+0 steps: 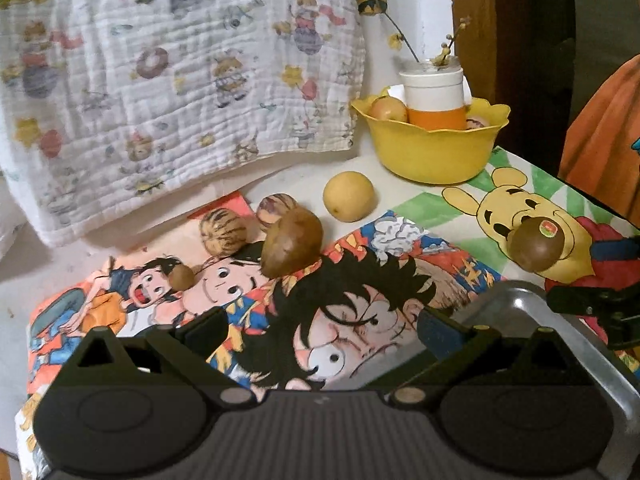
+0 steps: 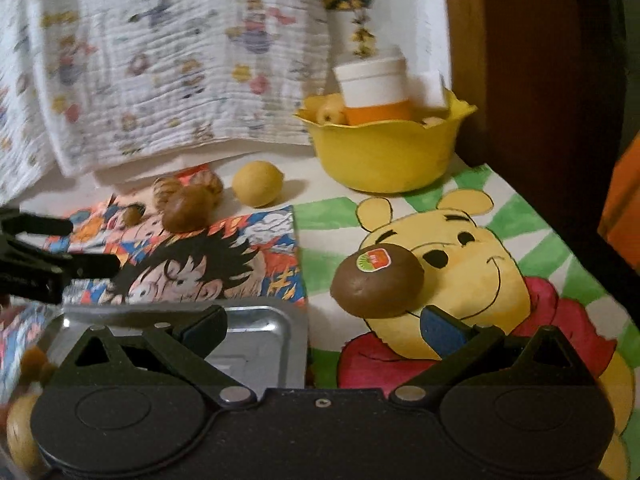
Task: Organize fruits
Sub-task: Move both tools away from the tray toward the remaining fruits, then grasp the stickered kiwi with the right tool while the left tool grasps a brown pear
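My left gripper is open and empty above the cartoon mat. Ahead of it lie a large brown fruit, two striped round fruits, a small brown fruit and a yellow lemon. A brown kiwi with a sticker lies at the right on the bear picture. My right gripper is open and empty, with the kiwi just ahead of its right finger. A metal tray lies under its left finger; the tray also shows at right in the left wrist view.
A yellow bowl at the back right holds an orange and white jar and small fruits; it also shows in the right wrist view. A printed white cloth hangs behind. Dark wood stands at the right. The left gripper's arm shows at left.
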The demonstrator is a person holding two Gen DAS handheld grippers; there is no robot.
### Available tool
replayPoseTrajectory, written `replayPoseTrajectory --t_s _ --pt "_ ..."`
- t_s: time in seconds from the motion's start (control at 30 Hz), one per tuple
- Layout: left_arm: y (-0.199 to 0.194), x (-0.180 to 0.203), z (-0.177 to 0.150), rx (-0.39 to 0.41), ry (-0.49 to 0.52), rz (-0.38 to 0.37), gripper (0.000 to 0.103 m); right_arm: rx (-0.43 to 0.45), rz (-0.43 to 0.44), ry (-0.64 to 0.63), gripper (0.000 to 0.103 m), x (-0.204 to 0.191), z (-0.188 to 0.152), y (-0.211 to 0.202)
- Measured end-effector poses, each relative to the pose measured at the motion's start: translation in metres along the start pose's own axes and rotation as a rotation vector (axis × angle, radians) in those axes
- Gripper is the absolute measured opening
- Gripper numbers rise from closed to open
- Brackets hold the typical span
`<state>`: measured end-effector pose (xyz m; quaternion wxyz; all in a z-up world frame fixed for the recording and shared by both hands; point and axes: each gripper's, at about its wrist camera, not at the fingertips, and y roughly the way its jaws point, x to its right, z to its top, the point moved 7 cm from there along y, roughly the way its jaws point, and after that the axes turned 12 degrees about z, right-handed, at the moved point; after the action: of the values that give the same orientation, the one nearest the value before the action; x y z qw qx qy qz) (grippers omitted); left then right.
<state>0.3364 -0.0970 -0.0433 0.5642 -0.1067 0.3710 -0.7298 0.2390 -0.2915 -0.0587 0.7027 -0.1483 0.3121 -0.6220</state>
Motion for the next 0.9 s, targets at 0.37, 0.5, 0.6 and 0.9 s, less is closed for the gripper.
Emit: replayPoseTrajectory --t_s 0.37,0.5,0.6,0.9 --pt "0.052 0.000 0.019 -0.009 -0.036 -0.013 0.102 -0.016 -0.045 0.186 0.102 0.028 0.011 0.031" --pt "0.068 -0.004 0.019 -0.018 -0.057 -0.029 0.102 -0.028 -0.022 0.268 0.102 0.038 0.011 0.043" --pt "0.080 -0.005 0.018 -0.025 -0.065 -0.039 0.102 -0.019 -0.007 0.284 0.100 0.039 0.013 0.051" --pt "0.108 -0.007 0.026 -0.006 -0.062 -0.058 0.102 -0.025 -0.033 0.221 0.095 0.035 0.028 0.073"
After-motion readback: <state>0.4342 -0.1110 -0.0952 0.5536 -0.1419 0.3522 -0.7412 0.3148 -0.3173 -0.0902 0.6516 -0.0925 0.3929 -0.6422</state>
